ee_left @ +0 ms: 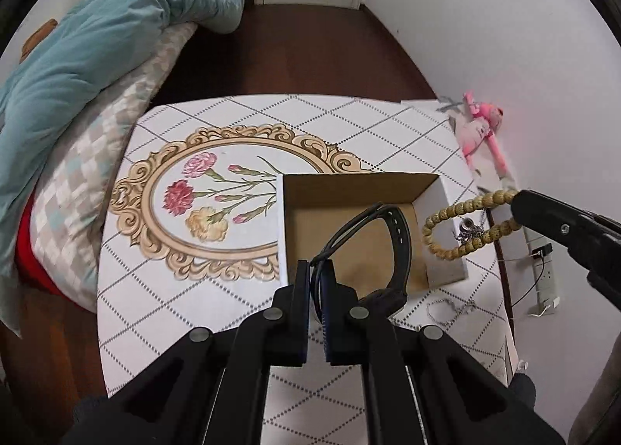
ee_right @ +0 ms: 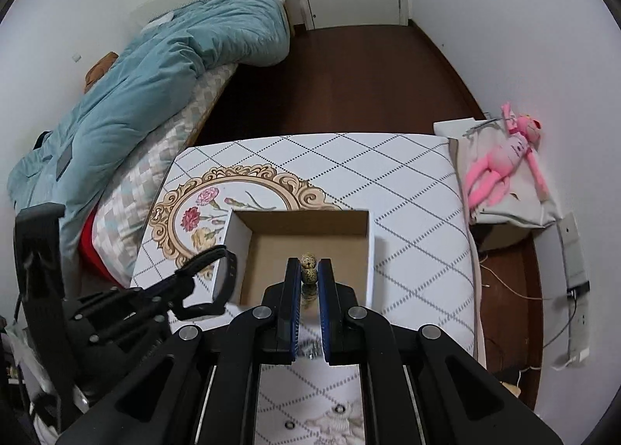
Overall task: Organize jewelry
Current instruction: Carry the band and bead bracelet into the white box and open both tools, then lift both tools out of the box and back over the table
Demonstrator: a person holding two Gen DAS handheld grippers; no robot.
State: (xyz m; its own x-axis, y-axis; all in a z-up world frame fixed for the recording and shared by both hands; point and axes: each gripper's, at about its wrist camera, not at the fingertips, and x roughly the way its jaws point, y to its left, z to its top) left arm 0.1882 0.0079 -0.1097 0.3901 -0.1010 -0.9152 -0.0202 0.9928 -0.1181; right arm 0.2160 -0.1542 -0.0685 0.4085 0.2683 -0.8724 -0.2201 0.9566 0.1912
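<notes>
Beaded bracelet mostly hidden between right gripper jaws

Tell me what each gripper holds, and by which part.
Left gripper: black watch, pinched by its strap. Right gripper: beaded bracelet, pinched across its beads.

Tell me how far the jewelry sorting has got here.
Nothing done: the cardboard box looks empty. In hand: left gripper clamps the black strap, right gripper the beaded bracelet, both over the box. Left: a thin silver chain on the table.
</notes>
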